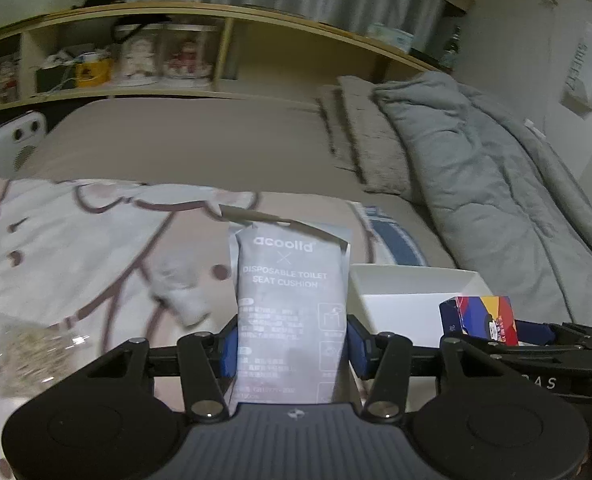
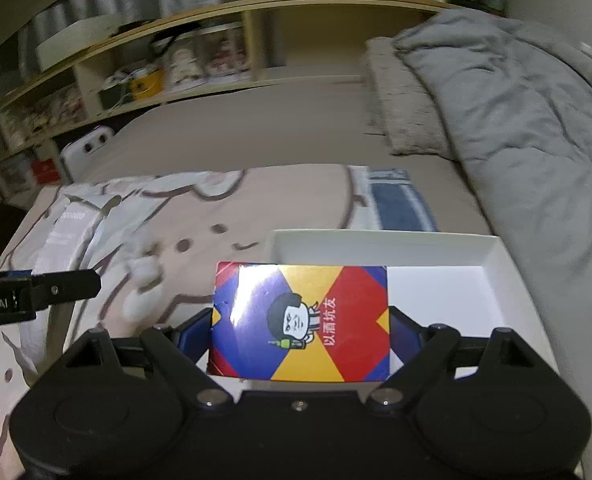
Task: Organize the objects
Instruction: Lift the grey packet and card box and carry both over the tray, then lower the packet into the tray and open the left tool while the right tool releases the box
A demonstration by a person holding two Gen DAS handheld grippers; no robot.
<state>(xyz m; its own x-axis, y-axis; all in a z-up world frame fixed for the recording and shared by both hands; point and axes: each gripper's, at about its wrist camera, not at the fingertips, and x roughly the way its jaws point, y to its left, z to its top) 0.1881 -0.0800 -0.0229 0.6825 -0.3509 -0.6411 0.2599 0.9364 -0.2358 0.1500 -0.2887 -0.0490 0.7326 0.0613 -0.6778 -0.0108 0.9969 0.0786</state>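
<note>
My left gripper (image 1: 291, 340) is shut on a grey packet (image 1: 291, 300) marked "disposable toilet seat cushion" and holds it upright above the bed. My right gripper (image 2: 300, 332) is shut on a colourful card box (image 2: 300, 320) in red, blue and yellow, at the near left edge of a white open box (image 2: 456, 272). In the left wrist view the card box (image 1: 480, 318) and the white box (image 1: 408, 292) sit to the right. In the right wrist view the packet (image 2: 69, 236) and the left gripper's finger (image 2: 55, 290) show at the left.
A cartoon-print blanket (image 1: 75, 248) covers the near bed. A clear bag of small bits (image 1: 27, 352) lies at the left. A grey duvet (image 1: 476, 168) and pillow (image 1: 368, 140) lie at the right. A wooden shelf (image 1: 135, 60) with clutter stands behind.
</note>
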